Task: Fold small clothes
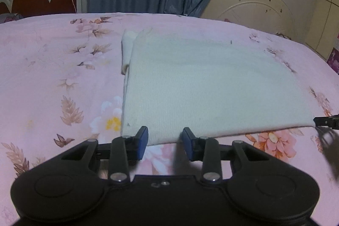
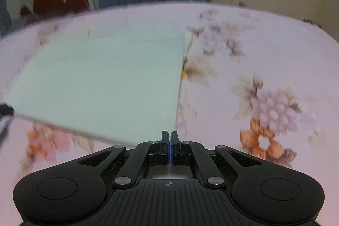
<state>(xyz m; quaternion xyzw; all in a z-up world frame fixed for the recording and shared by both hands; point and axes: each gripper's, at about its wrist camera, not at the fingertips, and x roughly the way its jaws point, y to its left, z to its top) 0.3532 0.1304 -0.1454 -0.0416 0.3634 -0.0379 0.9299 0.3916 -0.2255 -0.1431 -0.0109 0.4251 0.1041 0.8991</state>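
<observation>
Fingers (image 1: 146,139) beside folded cream garment (image 1: 211,82)

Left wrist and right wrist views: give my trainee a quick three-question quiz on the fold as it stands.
1. True or false: the fingers of the left gripper are pressed together.
2. The flowered bedsheet under the cream garment is: A green, B pink, C white.
3. Fill in: the fingers of the right gripper are ___, at the garment's near corner.
Key: 1 false, they stand apart with the garment's near edge between them; 2 B; 3 shut.
</observation>
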